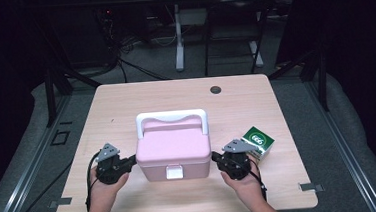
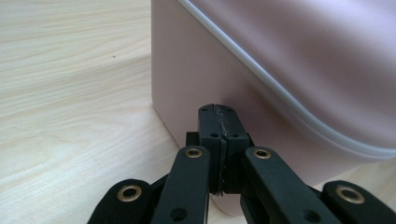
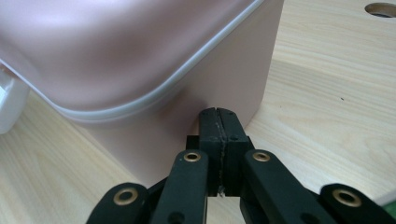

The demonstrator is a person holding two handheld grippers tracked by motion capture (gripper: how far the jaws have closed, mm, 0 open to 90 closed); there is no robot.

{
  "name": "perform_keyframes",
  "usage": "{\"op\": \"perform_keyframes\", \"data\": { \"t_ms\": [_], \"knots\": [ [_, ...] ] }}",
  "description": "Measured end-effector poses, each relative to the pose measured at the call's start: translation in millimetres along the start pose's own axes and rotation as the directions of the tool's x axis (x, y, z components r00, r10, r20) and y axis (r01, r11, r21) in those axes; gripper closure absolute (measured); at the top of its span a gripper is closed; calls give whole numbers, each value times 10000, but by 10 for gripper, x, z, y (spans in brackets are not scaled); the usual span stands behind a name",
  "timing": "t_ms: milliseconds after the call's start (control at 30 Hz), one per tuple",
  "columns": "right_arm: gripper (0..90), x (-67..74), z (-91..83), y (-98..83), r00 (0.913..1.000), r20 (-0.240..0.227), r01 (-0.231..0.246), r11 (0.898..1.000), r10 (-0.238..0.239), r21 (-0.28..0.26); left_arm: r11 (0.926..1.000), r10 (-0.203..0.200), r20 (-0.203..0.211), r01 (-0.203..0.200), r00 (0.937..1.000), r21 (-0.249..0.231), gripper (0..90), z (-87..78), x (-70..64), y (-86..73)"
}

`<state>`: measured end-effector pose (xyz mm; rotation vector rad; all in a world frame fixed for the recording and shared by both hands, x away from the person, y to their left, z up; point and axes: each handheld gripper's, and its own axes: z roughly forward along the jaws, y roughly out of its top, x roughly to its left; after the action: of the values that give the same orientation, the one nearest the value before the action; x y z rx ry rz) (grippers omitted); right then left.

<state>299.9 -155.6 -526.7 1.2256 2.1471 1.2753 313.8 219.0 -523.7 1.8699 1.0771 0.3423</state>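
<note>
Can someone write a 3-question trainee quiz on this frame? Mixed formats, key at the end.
1. True or false: the jaws of the left hand-held gripper stand wide open.
2. Multiple choice: where does the green and white carton sit relative to the pink box? A) on its lid B) on the table at the box's right C) behind it, by the table's round hole
3. Short answer: what colour is the carry handle on the box, and is it up or folded flat?

Key
1. False: both the left and the right hand-held gripper are shut, each at one side wall of the box.
2. B
3. White, standing up.
</note>
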Motion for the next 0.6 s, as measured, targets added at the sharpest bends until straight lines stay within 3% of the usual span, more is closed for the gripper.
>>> {"op": "perform_keyframes", "data": {
  "t_ms": [233, 467, 600],
  "knots": [
    [900, 1, -166, -91, 10000, 23, -81, 9999, 81, 100, 10000, 53, 252, -55, 9997, 79, 900, -22, -110, -37],
    [899, 31, -225, -127, 10000, 45, -9, 9999, 9, 122, 9999, 43, 315, -47, 9995, 128, 900, -38, -142, -51],
    [900, 33, -229, -132, 9999, 59, -120, 9999, 119, 118, 9998, -165, 397, 163, 9991, 74, 900, -43, -148, -71]
  ]
}}
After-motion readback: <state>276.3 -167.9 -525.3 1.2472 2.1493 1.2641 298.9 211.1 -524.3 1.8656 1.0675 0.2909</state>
